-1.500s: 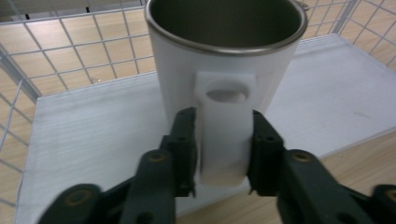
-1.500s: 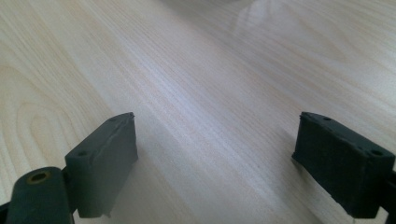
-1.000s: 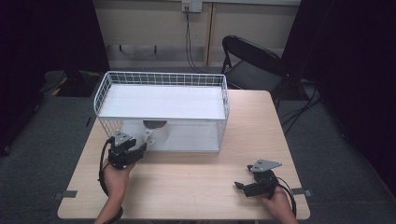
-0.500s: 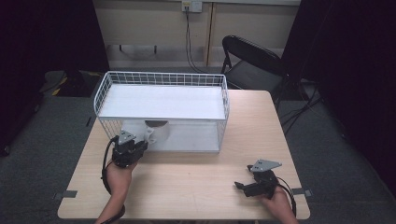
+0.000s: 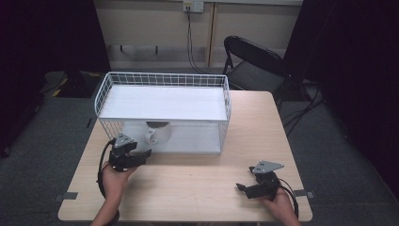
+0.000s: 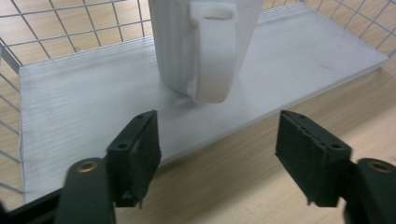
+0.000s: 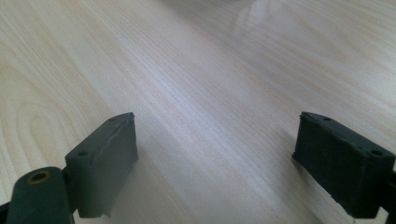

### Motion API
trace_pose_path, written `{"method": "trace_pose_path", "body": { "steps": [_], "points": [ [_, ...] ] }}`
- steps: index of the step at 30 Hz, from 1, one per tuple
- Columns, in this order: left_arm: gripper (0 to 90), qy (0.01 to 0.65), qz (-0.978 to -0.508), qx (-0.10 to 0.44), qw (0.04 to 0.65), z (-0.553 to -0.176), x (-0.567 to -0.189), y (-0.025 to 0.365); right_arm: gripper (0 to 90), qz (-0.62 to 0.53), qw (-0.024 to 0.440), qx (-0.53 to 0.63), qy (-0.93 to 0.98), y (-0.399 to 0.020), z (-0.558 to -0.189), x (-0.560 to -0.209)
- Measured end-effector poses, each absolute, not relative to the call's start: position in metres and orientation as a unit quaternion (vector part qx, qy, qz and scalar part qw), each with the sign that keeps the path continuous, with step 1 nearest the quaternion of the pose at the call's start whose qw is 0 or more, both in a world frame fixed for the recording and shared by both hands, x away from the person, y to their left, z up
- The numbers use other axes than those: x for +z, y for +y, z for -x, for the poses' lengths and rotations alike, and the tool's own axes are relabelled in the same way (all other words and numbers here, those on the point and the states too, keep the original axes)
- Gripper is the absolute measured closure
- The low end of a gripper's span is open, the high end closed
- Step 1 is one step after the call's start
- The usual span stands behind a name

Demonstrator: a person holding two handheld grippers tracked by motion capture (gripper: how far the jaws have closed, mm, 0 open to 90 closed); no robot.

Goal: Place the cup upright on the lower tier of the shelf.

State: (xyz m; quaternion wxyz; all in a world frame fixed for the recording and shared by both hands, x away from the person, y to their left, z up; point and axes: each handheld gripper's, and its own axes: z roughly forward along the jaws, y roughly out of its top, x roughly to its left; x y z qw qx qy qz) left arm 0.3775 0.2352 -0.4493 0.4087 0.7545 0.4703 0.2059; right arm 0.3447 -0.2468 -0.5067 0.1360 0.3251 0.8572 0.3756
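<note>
Dark curtains and a black folding chair stand behind a light wooden table, with grey carpet around it. On the far half of the table sits a white wire rack with two levels: a white upper shelf ringed by a low wire rim, and a white lower shelf board open toward the person.

On that lower board, near its left end, stands a white mug. In the left gripper view the mug is ribbed on its side, and its handle faces the camera. The upper shelf carries nothing that can be seen.

The left gripper, held in the person's left hand, is at the front edge of the rack, just in front of the mug. Its jaws stand wide apart with nothing between them. In its own view the left gripper has the mug handle above and ahead of the gap, roughly centred and not touching either pad; the jaw tips lie over the board's front edge and the bare table.

The right gripper lies near the table's front right corner in the right hand, well apart from the rack. In its own view the right gripper has its jaws spread wide over bare wood grain, holding nothing.
</note>
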Motion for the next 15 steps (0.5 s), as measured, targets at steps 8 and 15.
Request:
{"method": "trace_pose_path", "body": {
  "steps": [8,15],
  "points": [
    [22.5,0.464,-0.758,0.192,0.417,-0.3739,-0.4497,0.2413,12.2,-0.325,0.136,0.376,0.857,-0.2468,-0.3447,-0.5067],
    [21.3,0.441,-0.776,0.195,0.406,-0.3672,-0.4482,0.2456,12.2,-0.327,0.136,0.375,0.857,-0.2477,-0.3432,-0.5066]
  ]
}}
